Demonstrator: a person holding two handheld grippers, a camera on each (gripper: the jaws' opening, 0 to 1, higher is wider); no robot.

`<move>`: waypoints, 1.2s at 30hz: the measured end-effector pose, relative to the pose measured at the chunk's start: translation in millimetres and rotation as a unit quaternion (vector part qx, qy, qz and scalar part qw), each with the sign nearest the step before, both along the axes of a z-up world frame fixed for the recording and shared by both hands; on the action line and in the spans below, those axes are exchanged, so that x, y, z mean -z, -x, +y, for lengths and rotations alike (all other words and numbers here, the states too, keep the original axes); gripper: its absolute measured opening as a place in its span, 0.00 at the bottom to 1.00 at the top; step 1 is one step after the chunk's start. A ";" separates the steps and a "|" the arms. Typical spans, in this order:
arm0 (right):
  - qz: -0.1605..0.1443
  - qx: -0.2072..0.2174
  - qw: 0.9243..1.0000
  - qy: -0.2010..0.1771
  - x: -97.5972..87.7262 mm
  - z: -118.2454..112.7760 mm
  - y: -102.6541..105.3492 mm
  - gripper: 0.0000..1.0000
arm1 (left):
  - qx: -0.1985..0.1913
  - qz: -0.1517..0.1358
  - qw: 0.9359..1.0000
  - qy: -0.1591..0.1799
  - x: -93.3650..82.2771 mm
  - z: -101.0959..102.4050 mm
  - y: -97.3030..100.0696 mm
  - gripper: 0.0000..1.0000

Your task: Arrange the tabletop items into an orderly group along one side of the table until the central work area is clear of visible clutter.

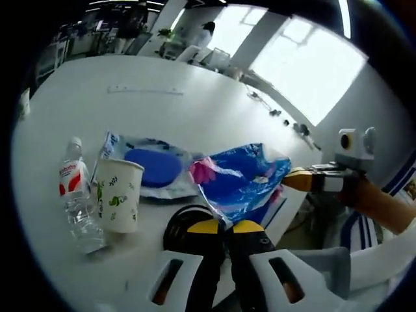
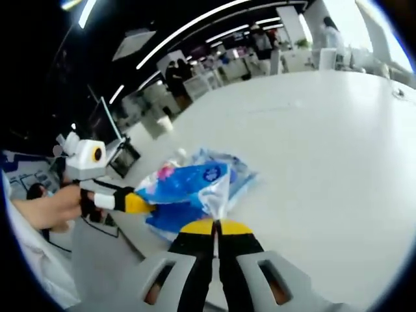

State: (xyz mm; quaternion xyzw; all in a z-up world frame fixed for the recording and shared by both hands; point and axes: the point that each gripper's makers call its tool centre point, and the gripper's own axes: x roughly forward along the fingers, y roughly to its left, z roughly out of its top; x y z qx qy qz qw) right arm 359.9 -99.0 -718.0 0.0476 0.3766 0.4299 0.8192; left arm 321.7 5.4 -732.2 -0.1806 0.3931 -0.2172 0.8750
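Observation:
A blue plastic bag [image 1: 242, 183] with a pink patch is held stretched between both grippers above the white table's [image 1: 195, 114] near edge. My left gripper [image 1: 224, 225], yellow-tipped, is shut on one corner of it. My right gripper [image 1: 290, 179] comes in from the right and is shut on the opposite end. In the right gripper view the same bag [image 2: 185, 185] hangs over the table [image 2: 325, 143], with my right gripper [image 2: 216, 226] pinching its crumpled edge. The left gripper [image 2: 146, 205], held by a hand, grips the far side.
A water bottle [image 1: 77, 195] and a printed paper cup [image 1: 118, 195] stand at the left. Behind them lies a clear wrapper holding a blue oval item [image 1: 155, 166]. A black cable coil [image 1: 182, 224] sits under the bag. A thin strip [image 1: 144, 90] lies farther back.

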 end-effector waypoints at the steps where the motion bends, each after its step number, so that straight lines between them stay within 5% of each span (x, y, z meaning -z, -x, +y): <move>1: 0.000 0.004 1.000 0.000 -1.7 -1.1 0.8 0.00 | 0.004 0.001 1.000 -0.002 -1.3 -0.7 -0.2 0.00; 36: -0.017 0.028 0.999 0.000 -13.7 -56.4 -47.4 0.00 | 0.036 -0.020 0.999 -0.024 -16.9 -53.5 -53.5 0.00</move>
